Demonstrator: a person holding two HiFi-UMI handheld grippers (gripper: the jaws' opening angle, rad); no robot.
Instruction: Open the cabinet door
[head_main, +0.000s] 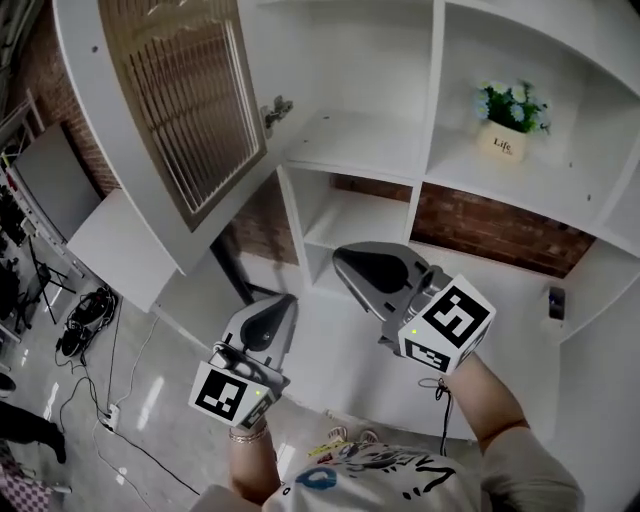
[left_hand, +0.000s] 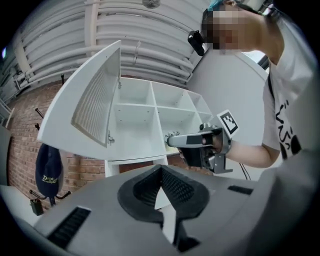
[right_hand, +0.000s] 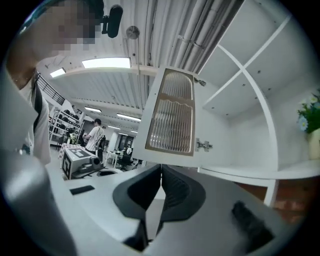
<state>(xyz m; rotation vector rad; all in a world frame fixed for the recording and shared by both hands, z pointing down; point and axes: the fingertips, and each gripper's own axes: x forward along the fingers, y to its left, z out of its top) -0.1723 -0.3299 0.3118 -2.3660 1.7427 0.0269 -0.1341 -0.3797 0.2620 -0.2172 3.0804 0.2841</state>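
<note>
Cabinet door (head_main: 175, 110) stands swung wide open; my left tool (head_main: 286, 302) and right tool (head_main: 342, 258) are both closed, empty, apart from it.

The left gripper (left_hand: 161, 171), jaws closed on nothing, fills the foreground. Beyond it a white cabinet (left_hand: 154, 120) stands with its ribbed-glass door (left_hand: 86, 107) swung wide open. The right gripper (left_hand: 171, 141) is held before its shelves.

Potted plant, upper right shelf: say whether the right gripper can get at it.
Probably yes: the potted plant stands in an open compartment, with nothing between it and the right gripper.
</note>
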